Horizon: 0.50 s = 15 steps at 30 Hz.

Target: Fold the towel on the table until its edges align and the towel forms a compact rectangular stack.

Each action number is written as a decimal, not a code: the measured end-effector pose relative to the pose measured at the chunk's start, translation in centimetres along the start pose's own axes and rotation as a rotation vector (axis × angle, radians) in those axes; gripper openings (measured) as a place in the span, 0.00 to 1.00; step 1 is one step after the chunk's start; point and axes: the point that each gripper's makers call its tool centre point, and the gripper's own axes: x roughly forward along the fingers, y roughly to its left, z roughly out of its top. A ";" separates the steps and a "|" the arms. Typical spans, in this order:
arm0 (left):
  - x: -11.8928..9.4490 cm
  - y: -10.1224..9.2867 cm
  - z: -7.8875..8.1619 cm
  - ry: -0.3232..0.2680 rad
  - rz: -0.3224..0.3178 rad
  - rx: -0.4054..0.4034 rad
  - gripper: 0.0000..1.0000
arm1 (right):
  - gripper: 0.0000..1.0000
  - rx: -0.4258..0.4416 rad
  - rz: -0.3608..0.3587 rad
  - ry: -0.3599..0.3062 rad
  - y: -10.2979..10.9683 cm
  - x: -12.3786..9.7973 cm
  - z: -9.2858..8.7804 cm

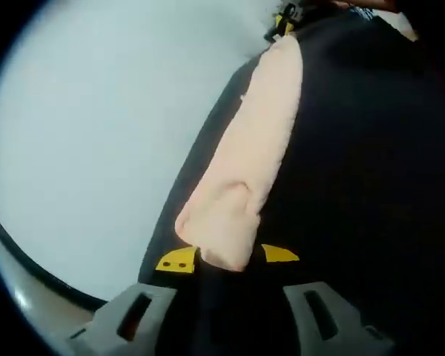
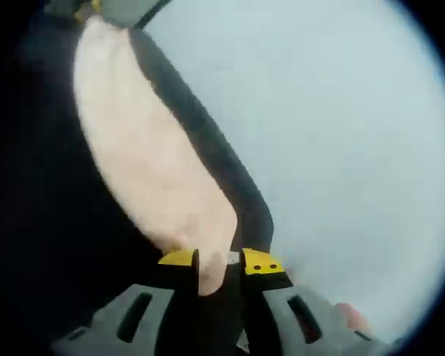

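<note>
A pale peach towel (image 1: 256,141) hangs stretched in a long folded band between my two grippers. In the left gripper view my left gripper (image 1: 228,257) is shut on a bunched end of it, between the yellow-tipped jaws. The band runs up to the right gripper (image 1: 284,22) at the top of that view. In the right gripper view my right gripper (image 2: 220,261) is shut on the other end of the towel (image 2: 144,156). The left gripper (image 2: 89,9) holds the far end at the upper left there.
A pale grey-white surface (image 1: 96,133) lies on one side of the towel and a black area (image 1: 371,185) on the other; what the black is I cannot tell. A fingertip (image 2: 348,315) shows beside my right gripper.
</note>
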 end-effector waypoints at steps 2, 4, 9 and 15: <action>0.6 0.1 -0.3 0.016 0.012 0.024 0.28 | 0.30 -0.012 0.052 -0.004 1.7 -0.2 -0.2; 1.0 0.1 0.1 0.006 0.004 0.021 0.30 | 0.35 -0.043 0.071 -0.017 2.7 0.2 -0.3; 2.0 -0.7 -0.2 0.031 -0.022 0.075 0.33 | 0.33 -0.196 0.006 -0.045 2.1 2.4 1.0; 3.3 -1.8 -1.1 0.065 0.000 0.140 0.10 | 0.09 -0.265 0.028 0.013 2.8 4.3 -0.3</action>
